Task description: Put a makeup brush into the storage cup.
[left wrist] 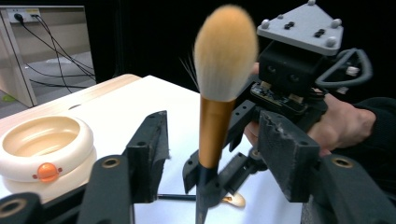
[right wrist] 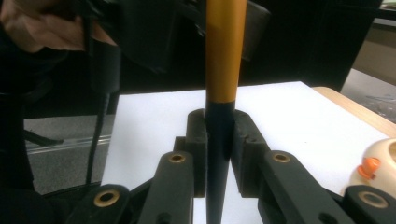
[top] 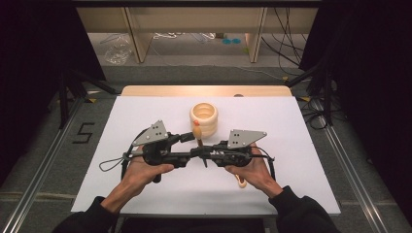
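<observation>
While both hands meet over the white desk (top: 145, 194) | right claw (right wrist: 219, 140) clamped on the dark handle of the makeup brush (left wrist: 219, 93), held upright, bristles up | left claw (left wrist: 210, 154) parted, its pads off the brush standing between them | cream ring-shaped holder (top: 204, 119) just behind the brush

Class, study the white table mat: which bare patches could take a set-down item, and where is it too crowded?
Free: the mat's far left corner, left of the cream ring holder; the far right stretch beyond it; and the near edge between the sleeves. Crowded: the middle, where the left hand-held gripper and right hand-held gripper meet around the makeup brush.
</observation>
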Tool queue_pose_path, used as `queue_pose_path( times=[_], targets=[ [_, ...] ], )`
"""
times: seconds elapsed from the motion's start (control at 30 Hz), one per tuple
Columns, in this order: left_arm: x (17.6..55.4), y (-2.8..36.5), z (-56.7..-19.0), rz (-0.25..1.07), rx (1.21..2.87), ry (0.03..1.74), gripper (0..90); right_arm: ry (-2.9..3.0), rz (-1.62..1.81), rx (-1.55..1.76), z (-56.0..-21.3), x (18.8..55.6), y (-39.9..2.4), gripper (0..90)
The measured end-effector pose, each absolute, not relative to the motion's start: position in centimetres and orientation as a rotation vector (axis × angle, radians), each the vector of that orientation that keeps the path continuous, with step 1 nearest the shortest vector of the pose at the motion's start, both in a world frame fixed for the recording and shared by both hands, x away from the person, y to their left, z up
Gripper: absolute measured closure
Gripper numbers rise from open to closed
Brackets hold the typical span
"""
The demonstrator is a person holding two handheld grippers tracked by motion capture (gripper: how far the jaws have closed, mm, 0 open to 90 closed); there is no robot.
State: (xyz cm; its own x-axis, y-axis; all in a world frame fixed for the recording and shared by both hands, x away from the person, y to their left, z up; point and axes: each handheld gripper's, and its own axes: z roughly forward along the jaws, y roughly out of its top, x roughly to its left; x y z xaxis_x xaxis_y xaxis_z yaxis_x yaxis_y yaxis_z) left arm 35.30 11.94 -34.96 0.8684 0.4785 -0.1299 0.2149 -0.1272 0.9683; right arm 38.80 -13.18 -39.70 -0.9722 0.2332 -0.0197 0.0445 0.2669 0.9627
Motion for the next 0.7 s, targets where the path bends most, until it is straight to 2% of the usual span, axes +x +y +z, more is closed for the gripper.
queue_pose_path(
  times=[0.1, 0.17, 0.2, 0.23, 0.27, 0.3, 0.53, 0.57, 0.7],
  targets=[
    [35.4, 12.8, -34.6, 0.318, 1.736, 0.479, 39.7, 2.356, 1.792, 0.286, -39.6, 39.0, -13.5, 79.5],
    [35.0, 13.0, -34.6, 0.316, 1.730, 0.506, 38.5, 2.339, 1.813, 0.282, -39.6, 39.3, -13.6, 79.5],
    [33.0, 13.0, -34.9, 0.290, 1.662, 0.815, 35.6, 2.341, 1.782, 0.323, -39.4, 39.4, -14.0, 79.5],
    [33.0, 13.0, -34.9, 0.290, 1.662, 0.815, 34.3, 2.327, 1.789, 0.328, -39.4, 39.5, -14.0, 79.5],
    [34.1, 13.9, -35.3, 0.346, 1.728, 0.592, 32.9, 2.322, 1.786, 0.339, -39.4, 39.7, -14.2, 79.4],
    [34.1, 14.0, -35.6, 0.346, 1.724, 0.571, 32.2, 2.318, 1.788, 0.343, -39.3, 39.9, -14.4, 79.5],
    [33.4, 15.5, -37.2, 0.392, 1.715, 0.643, 29.9, 2.277, 1.802, 0.421, -39.1, 40.8, -15.2, 79.5],
    [33.6, 16.1, -37.2, 0.434, 1.742, 0.606, 29.3, 2.267, 1.795, 0.443, -39.0, 41.1, -15.3, 79.5],
    [33.4, 17.0, -37.8, 0.467, 1.745, 0.602, 28.4, 2.249, 1.797, 0.465, -38.7, 41.8, -15.6, 79.4]
  ],
)
